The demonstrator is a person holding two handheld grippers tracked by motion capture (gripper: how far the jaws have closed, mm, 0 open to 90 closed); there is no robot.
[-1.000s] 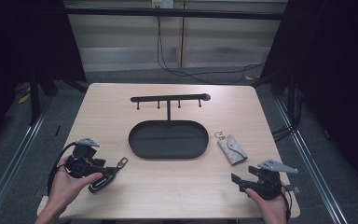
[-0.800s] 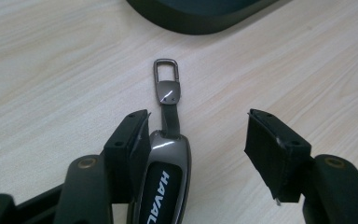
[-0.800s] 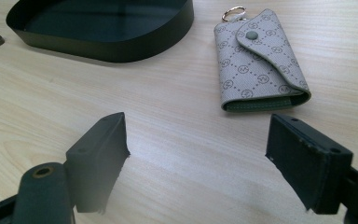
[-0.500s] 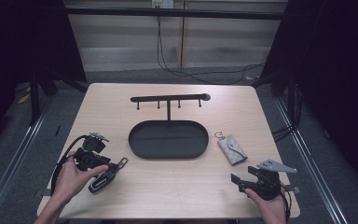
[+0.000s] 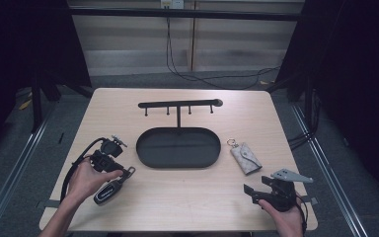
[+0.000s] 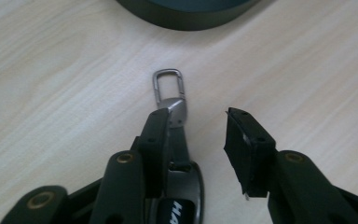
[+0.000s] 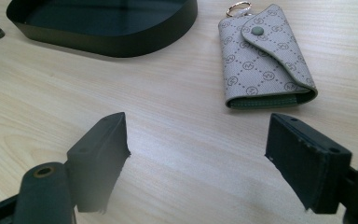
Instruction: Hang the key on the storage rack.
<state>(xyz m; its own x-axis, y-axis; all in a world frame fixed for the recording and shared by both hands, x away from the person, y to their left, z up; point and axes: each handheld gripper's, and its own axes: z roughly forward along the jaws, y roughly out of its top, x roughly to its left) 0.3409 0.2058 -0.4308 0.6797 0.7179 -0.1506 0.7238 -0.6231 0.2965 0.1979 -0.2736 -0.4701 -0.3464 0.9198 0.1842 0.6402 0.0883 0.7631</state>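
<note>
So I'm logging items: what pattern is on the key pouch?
The key pouch is grey with a repeating circle-logo and dot pattern, clearest in the right gripper view.

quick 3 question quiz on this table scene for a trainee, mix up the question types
1. True or false: the grey key pouch lies inside the black oval tray.
2. Which thing lies between the jaws of the left gripper? A) the car key fob with its metal clip B) the key pouch C) the hook rack
3. Fill in: the jaws of the right gripper stand ____, with nothing but bare table between them.

Key: 1 false, it lies on the table right of the tray. 2 A. 3 open.
</note>
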